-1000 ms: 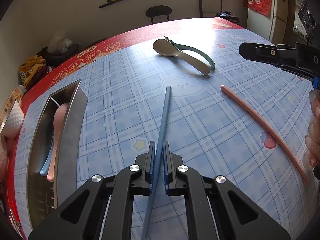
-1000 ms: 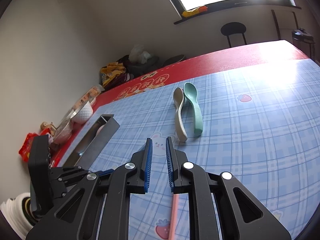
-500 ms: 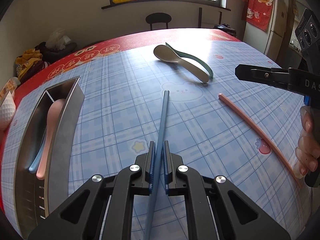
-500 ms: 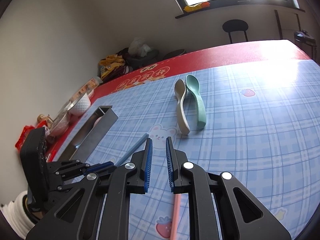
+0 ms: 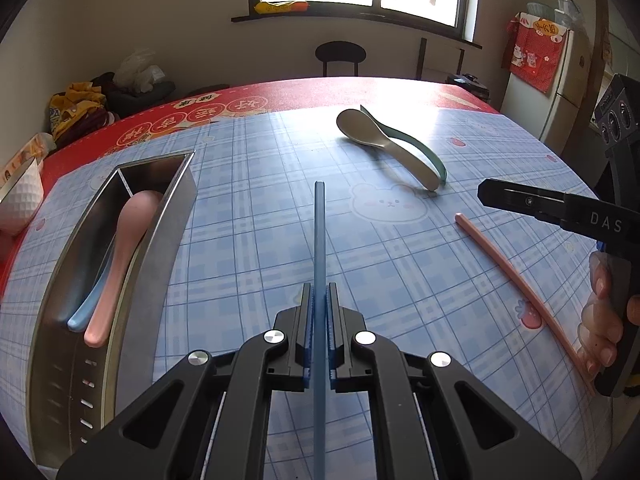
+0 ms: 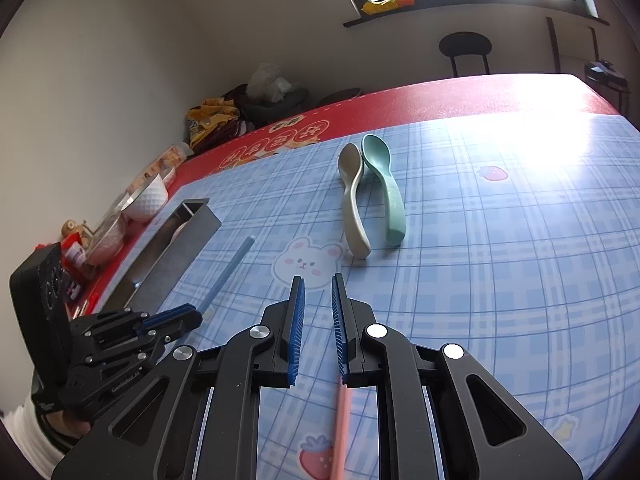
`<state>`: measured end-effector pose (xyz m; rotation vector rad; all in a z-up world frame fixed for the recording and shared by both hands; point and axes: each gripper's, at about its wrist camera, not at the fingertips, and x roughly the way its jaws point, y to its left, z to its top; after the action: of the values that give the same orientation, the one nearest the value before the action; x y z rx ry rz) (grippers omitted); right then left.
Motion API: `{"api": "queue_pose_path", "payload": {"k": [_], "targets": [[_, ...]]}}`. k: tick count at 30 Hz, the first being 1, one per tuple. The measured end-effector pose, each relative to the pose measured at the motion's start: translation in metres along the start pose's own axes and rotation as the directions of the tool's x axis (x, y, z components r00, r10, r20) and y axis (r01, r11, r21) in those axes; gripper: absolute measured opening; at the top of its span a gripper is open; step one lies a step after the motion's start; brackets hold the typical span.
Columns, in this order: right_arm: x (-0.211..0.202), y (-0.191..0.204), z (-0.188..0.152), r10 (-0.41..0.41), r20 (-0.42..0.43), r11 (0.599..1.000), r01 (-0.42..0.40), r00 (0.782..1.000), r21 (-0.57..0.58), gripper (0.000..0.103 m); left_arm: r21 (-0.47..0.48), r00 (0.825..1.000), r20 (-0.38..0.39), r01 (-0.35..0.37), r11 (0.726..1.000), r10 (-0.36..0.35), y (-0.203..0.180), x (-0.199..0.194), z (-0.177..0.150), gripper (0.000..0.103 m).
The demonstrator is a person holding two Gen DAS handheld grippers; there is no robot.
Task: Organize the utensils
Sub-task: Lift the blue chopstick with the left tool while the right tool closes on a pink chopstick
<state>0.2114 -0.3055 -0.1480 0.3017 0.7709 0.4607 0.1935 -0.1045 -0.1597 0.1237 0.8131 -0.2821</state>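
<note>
Nearest the left wrist camera, the left gripper (image 5: 319, 312) has its blue pads pressed tight on a blue chopstick (image 5: 319, 240), which runs straight ahead between them and sticks out over the table (image 5: 248, 240), covered in a blue plaid cloth with a cartoon bear print.

To the left of the chopstick stands a long steel utensil holder (image 5: 160, 240), open on top. A pink spoon (image 5: 120, 264) and a light blue spoon (image 5: 90, 300) lie inside it, side by side, handles toward the camera.

On the right, a pink chopstick (image 5: 516, 276) lies on the cloth, pointing diagonally away. The right gripper (image 6: 318, 320) hovers above its near end with the jaws a narrow gap apart and nothing between the pads — the pink chopstick (image 6: 341, 432) shows below the right finger. A hand (image 5: 600, 320) wraps that gripper's handle at the far right edge of the left camera's view.

Farther out, past the bear print, a beige spoon (image 6: 352, 208) and a green spoon (image 6: 386, 184) lie together, bowls touching and handles toward the cameras, well apart from the holder.

Beyond the plaid cloth runs a red border with printed characters. A white dimpled bowl (image 6: 146, 200) and snack packets sit along the table's left edge. A black stool (image 5: 340, 54) stands by the wall under a bright window.
</note>
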Motion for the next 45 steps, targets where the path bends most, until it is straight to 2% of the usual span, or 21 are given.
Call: {"api": "queue_pose_path", "payload": {"k": [6,10,18,23,25,31,36,45], "targets": [[0.004,-0.009,0.001,0.014,-0.012,0.999,-0.013,1.0,0.035,0.015,-0.006,1.0,0.021,0.008,1.0,-0.008,0.0,-0.005,0.0,0.006],[0.009,-0.017,0.003,-0.018,-0.057,0.996,0.023,0.998,0.085,0.015,-0.031,0.999,0.032,0.034,0.999,-0.033,0.005,-0.007,0.0,0.006],[-0.014,0.003,-0.005,-0.095,-0.079,0.995,0.095,0.992,-0.011,0.015,-0.032,0.997,0.054,0.054,0.998,-0.052,0.007,-0.012,-0.001,0.006],[-0.016,0.004,-0.026,-0.198,-0.161,0.98,0.192,0.967,-0.056,0.016,-0.043,0.996,0.059,0.074,0.996,-0.071,0.009,-0.013,-0.001,0.006],[-0.018,0.004,-0.034,-0.212,-0.175,0.977,0.205,0.961,-0.059,0.017,-0.045,0.995,0.061,0.08,0.996,-0.077,0.01,-0.013,-0.001,0.006],[-0.029,0.013,-0.046,-0.232,-0.172,0.972,0.221,0.958,-0.077,0.021,-0.037,0.995,0.067,0.083,0.996,-0.08,0.008,-0.015,-0.002,0.006],[-0.026,0.017,-0.054,-0.266,-0.201,0.963,0.249,0.943,-0.108,0.021,-0.036,0.995,0.069,0.081,0.996,-0.078,0.008,-0.015,-0.002,0.006],[-0.021,0.032,-0.06,-0.359,-0.168,0.922,0.322,0.918,-0.214,0.021,-0.035,0.995,0.069,0.076,0.996,-0.074,0.007,-0.015,-0.002,0.006]]}}
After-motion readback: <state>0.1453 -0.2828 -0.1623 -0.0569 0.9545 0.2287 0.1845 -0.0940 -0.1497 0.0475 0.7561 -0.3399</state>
